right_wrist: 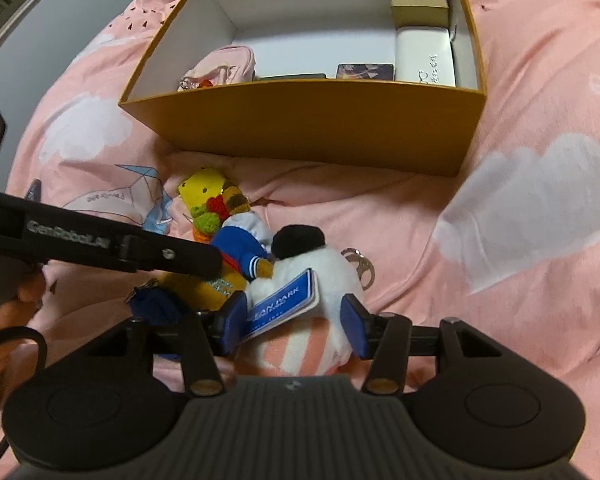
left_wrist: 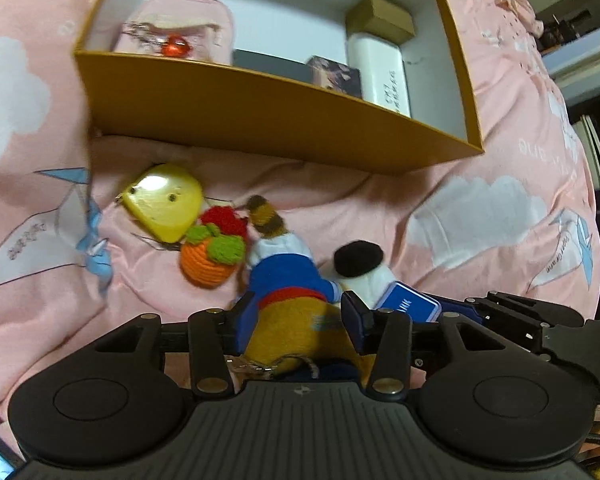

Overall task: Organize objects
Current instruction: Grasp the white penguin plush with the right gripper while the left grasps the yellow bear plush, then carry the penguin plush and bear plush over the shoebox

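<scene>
With each open claw astride a toy, left claw on the knitted doll, right claw on the white plush, seat both deep before closing.

Both scenes are being viewed from wrist level, steeply downward and close. The toys and the box are being shared by both views.

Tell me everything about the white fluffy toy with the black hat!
The white plush toy looks soft and furry, with a round black cap on top, pink and white stripes lower down, and a blue tag across its front. It lies on the pink bedspread, between the right gripper's jaws, touching the yellow sailor doll beside it.
</scene>
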{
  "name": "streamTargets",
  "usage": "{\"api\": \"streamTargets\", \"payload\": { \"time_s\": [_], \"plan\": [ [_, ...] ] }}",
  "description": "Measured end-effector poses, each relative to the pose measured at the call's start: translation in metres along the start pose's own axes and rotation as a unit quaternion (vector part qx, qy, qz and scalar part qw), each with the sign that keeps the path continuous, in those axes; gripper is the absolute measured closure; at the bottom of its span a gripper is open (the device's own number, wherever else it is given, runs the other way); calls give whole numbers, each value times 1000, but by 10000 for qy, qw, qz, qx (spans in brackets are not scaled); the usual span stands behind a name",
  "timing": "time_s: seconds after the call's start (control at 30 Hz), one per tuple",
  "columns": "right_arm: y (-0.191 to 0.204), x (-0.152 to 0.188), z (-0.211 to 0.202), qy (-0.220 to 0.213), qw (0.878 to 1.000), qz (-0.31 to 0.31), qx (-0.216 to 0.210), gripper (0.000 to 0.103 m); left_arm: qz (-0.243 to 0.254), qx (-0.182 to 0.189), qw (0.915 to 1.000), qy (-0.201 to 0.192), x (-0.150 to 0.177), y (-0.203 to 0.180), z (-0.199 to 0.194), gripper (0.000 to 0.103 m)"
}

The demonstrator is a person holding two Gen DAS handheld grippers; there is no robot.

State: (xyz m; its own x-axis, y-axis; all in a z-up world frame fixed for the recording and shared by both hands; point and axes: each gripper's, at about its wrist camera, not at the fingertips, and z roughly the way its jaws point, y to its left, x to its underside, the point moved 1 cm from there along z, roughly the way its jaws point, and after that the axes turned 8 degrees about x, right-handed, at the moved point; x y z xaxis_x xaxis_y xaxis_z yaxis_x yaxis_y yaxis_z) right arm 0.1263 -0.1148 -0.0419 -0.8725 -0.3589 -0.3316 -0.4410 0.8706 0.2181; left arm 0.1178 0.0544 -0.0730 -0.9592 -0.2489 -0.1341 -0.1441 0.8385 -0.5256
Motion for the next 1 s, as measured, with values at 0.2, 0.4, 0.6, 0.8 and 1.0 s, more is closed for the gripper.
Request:
{"api": "streamTargets", "payload": {
  "time_s": [0.2, 0.4, 0.6, 0.8, 1.0],
  "plan": [
    [-10, 4, -20, -151, 9998, 110, 46, 49, 518, -378, 9974, 339, 2, -12, 19, 41],
    [-18, 6, -25, -116, 9997, 113, 169, 50, 877, -621, 9915, 741, -1, -20, 31, 37],
    [-27, 9, -12, 124, 9989, 412, -187, 52, 1146, -685, 9863, 972, 4, -23, 32, 39],
    [-25, 0, 0, 332, 9969, 550, -449, 51, 823, -414, 9914, 924, 12, -10, 19, 41],
    [-11, -6, 14, 532, 9973, 248, -439, 40, 780, -255, 9922, 934, 18, -6, 11, 41]
  ]
}}
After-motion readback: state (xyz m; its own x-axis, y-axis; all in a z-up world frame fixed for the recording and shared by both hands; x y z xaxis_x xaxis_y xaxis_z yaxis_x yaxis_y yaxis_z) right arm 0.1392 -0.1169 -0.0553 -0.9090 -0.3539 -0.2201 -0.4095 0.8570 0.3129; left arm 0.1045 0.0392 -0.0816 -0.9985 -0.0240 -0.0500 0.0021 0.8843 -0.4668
